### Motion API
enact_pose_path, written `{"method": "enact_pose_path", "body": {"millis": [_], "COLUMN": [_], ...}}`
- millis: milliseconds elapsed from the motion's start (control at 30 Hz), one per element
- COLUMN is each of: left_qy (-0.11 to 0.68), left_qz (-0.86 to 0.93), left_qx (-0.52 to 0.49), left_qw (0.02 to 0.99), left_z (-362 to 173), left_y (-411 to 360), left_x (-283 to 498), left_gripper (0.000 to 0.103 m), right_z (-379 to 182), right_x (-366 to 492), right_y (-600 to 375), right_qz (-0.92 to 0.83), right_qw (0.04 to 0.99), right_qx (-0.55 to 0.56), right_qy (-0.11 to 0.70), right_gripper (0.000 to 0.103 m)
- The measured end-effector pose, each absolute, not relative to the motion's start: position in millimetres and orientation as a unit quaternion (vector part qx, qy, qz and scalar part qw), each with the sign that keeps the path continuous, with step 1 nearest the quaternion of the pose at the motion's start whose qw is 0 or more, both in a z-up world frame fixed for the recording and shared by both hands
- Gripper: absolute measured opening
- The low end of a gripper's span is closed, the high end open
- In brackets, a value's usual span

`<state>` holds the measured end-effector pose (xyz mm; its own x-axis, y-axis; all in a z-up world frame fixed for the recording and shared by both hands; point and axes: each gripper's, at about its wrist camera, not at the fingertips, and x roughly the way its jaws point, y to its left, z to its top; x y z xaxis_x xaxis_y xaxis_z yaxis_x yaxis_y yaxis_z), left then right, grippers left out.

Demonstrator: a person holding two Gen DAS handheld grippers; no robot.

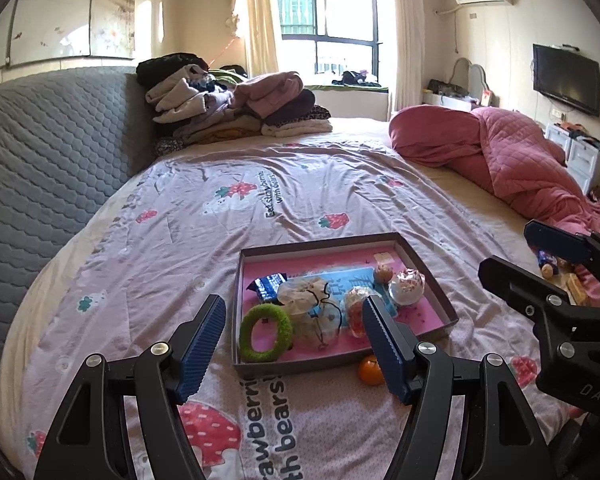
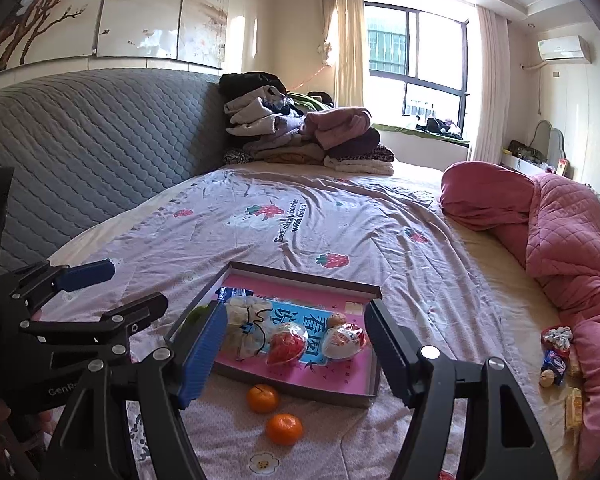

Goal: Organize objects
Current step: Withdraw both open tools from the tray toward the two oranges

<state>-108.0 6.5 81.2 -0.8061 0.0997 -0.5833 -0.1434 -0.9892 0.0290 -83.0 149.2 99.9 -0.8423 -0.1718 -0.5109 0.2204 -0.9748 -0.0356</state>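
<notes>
Both pairs of tongs are being held above the bed with their jaws spread wide and nothing between the pads. The left gripper (image 1: 294,342) is being pointed down toward the near left part of a shallow box (image 1: 432,258), its blue ribbed fingers (image 1: 204,344) standing well apart and touching nothing. The right gripper (image 2: 296,354) is being held just beside it, likewise gaping and empty, with its pads (image 2: 204,354) framing the box's near edge in its own view.

The box, pink inside with dark walls, is lying flat on a printed bedspread (image 1: 340,184) patterned with strawberries and bears. Inside it, a green fuzzy ring (image 1: 265,333) is resting in the near left corner, a blue foil packet (image 1: 269,285) is lying behind it, and a gathered sheer pouch (image 1: 300,294) is sitting toward the middle. Two clear-wrapped round treats (image 2: 286,346) and (image 2: 342,340) are resting on a blue printed sheet (image 2: 314,322), with a small brown item (image 2: 336,319) just behind them.

Outside the box, two mandarins are lying on the bedspread just in front of its near wall: one (image 2: 263,398) nearly touching it, the other (image 2: 284,429) a little nearer the camera. Several small wrapped snacks (image 2: 554,362) are scattered well apart to the right, against a crumpled pink quilt (image 2: 560,232). A heap of folded clothes (image 2: 300,136) is piled at the far side of the bed, beside a grey quilted headboard (image 2: 84,136).
</notes>
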Motion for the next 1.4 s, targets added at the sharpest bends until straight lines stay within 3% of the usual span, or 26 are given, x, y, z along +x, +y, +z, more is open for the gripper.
{"method": "enact_pose_path", "body": {"millis": [700,1400], "left_qy": [0.029,0.044], "left_qz": [0.954,0.944], "left_qx": [-0.294,-0.322], "left_qw": [0.057,0.065], "left_z": [81,44], "left_y": [4,9], "left_x": [-71,-63], "left_gripper": [0.072,0.072], "right_z": [97,60], "right_x": [-44,-33], "right_y": [154,155], "right_qz": [-0.959,-0.948], "right_qw": [0.109,0.112], "right_qx": [0.254,0.291], "right_qy": [0.057,0.071], "right_gripper": [0.071,0.071]}}
